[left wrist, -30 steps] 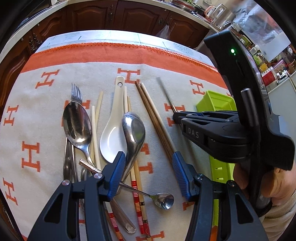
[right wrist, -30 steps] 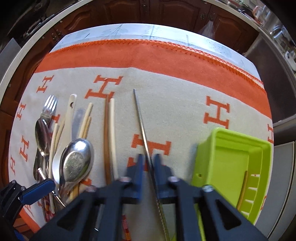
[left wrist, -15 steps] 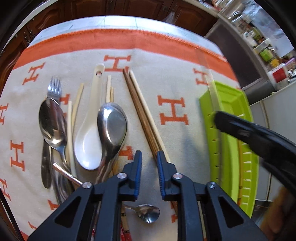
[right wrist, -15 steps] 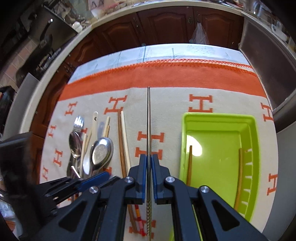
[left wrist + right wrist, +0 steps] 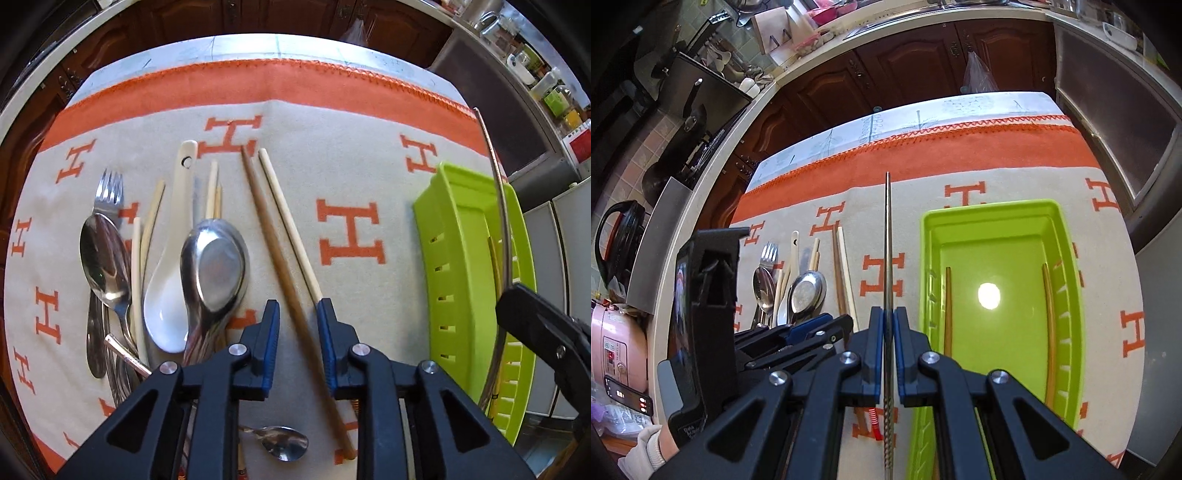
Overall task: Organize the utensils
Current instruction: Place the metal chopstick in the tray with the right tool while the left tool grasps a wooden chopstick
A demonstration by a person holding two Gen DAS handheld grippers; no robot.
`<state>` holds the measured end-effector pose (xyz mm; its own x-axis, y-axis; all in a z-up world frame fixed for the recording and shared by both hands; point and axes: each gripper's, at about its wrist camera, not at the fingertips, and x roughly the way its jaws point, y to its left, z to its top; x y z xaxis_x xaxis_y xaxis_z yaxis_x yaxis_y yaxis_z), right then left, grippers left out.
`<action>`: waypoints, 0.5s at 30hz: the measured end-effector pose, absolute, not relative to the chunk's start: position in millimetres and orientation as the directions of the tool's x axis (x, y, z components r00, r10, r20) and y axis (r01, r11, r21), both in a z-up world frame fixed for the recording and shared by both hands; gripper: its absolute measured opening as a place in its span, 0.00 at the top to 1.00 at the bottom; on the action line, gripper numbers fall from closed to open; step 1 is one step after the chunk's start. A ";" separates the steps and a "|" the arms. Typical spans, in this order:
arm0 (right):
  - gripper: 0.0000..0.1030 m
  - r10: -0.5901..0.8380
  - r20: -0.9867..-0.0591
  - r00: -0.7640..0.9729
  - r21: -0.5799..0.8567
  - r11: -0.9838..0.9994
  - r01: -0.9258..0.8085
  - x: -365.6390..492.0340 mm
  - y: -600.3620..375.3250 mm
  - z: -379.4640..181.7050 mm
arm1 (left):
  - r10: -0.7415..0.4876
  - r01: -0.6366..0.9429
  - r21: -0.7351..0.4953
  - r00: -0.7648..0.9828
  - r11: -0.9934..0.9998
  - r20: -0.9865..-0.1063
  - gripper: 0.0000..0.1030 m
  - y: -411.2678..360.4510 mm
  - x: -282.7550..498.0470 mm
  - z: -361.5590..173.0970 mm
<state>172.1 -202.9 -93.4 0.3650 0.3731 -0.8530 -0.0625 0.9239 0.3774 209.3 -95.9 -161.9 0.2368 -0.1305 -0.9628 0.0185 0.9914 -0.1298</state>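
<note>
My left gripper [image 5: 297,332] points down at the H-patterned cloth [image 5: 351,177]. Its jaws are opening, a brown chopstick [image 5: 273,243] passes between the blue pads untouched, and a pale chopstick [image 5: 291,236] runs by the right pad. My right gripper [image 5: 889,332] is shut on a thin metal chopstick [image 5: 887,240], held in the air just left of the green tray [image 5: 1067,236]. The tray [image 5: 454,206] holds two brown chopsticks [image 5: 947,306]. Left of the pair lie a big steel spoon [image 5: 214,262], a white ceramic spoon [image 5: 166,314], a fork [image 5: 109,188] and more chopsticks.
A small teaspoon [image 5: 284,446] lies near the cloth's front edge. Dark wooden cabinets [image 5: 905,62] stand beyond the table. A pink cooker [image 5: 613,354] and a kettle [image 5: 620,236] sit on the counter at the left. A white-sleeved hand [image 5: 646,454] holds the left gripper.
The left gripper narrowed from wide open and shifted right, from over the steel spoon to over the brown chopstick. The right gripper lifted the metal chopstick off the cloth towards the tray.
</note>
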 end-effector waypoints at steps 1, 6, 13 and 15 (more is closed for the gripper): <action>0.95 0.373 -0.851 0.369 0.380 0.923 -0.057 170.4 -205.3 -93.1 | -0.126 0.021 -0.125 0.240 0.992 -0.962 0.81 -97.7 209.7 -161.8; 0.95 0.387 -0.842 0.377 0.400 0.915 -0.046 163.7 -213.2 -91.2 | -0.119 0.022 -0.117 0.241 0.993 -0.963 0.95 -101.5 207.2 -160.1; 0.95 0.409 -0.819 0.402 0.433 0.901 -0.033 147.5 -229.6 -82.1 | -0.227 0.017 -0.229 0.219 0.973 -0.949 1.00 -80.7 184.1 -138.0; 0.95 0.406 -0.815 0.414 0.434 0.901 -0.028 142.7 -235.7 -78.3 | -0.260 0.044 -0.257 0.227 0.965 -0.939 1.00 -76.9 168.7 -126.4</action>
